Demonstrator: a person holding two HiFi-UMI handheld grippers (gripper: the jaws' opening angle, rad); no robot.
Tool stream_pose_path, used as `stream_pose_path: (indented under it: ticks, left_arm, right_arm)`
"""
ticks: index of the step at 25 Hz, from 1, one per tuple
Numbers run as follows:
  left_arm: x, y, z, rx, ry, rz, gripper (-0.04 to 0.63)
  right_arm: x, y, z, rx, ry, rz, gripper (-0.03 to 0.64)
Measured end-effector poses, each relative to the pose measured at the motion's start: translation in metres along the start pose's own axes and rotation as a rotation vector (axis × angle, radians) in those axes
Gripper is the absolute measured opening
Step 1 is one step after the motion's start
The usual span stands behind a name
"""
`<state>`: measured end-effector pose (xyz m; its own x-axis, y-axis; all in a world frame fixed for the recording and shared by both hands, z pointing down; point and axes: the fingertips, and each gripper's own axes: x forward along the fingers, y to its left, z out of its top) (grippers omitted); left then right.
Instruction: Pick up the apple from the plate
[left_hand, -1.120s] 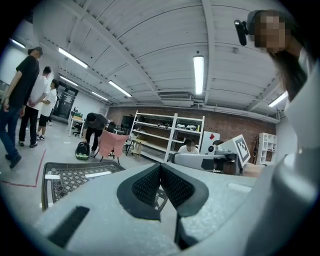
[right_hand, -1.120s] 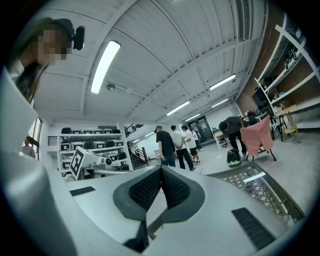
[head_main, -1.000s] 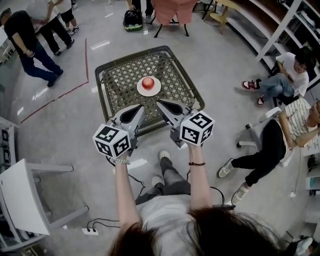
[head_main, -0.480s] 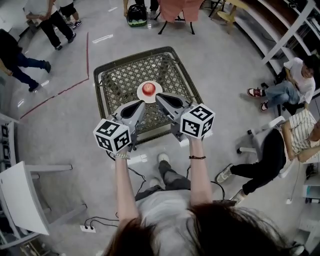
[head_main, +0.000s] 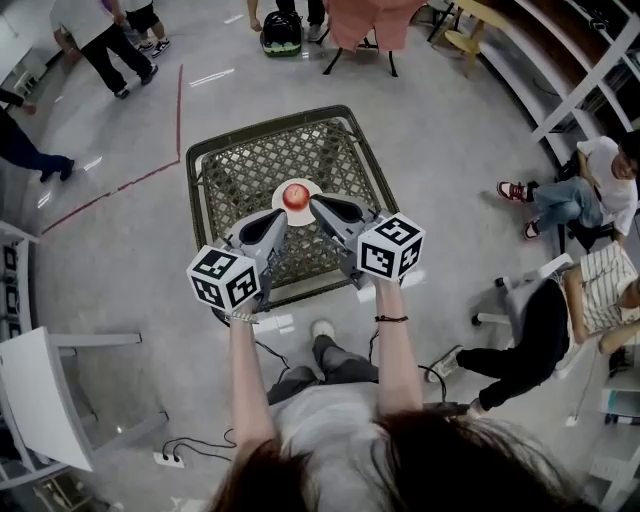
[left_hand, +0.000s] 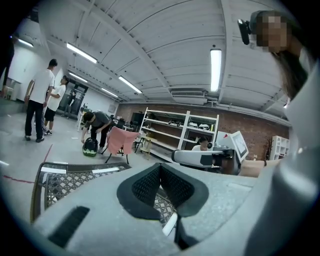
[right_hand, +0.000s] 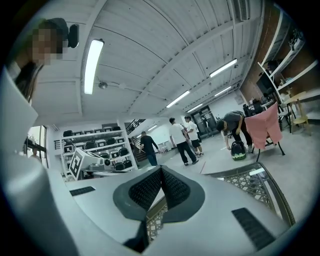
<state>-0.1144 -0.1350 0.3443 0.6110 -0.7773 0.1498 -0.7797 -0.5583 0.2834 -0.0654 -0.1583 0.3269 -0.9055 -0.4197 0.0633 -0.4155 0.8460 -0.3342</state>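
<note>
A red apple (head_main: 295, 194) sits on a small white plate (head_main: 280, 192) in the middle of a square lattice-top table (head_main: 240, 165). Both grippers hover over the table's near half, pointing roughly level at the plate. My left gripper (head_main: 284, 214) is shut and empty, its tip just short of the plate's near-left rim. My right gripper (head_main: 312, 202) is also shut and empty, its tip beside the apple's near-right side. In the left gripper view the pads (left_hand: 150, 182) meet with nothing between them; the same holds in the right gripper view (right_hand: 150, 187). The apple is hidden in both gripper views.
Red tape (head_main: 178, 110) marks the floor left of the table. A white chair (head_main: 50, 400) stands at the left, a pink-draped chair (head_main: 365, 20) beyond the table. Seated people (head_main: 560, 300) are at the right, standing people (head_main: 100, 35) at the far left. A power strip (head_main: 172, 459) lies near my feet.
Both grippers have moved forward over the table toward the apple and plate, still shut. People at the far left have walked further away.
</note>
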Motion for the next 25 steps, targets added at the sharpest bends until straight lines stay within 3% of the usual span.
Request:
stream_pose_path:
  ticks: [7, 13, 25]
  left_arm:
    - [0.01, 0.016, -0.008, -0.015, 0.005, 0.026, 0.011]
    - [0.014, 0.037, -0.016, -0.018, 0.043, 0.069, 0.011]
    - [0.049, 0.073, -0.049, -0.063, 0.136, 0.074, 0.011]
  right_arm:
    - [0.015, -0.018, -0.004, 0.008, 0.024, 0.009, 0.009]
    - [0.024, -0.025, -0.011, 0.034, 0.038, -0.007, 0.009]
    - [0.045, -0.07, -0.048, 0.14, 0.088, -0.067, 0.009]
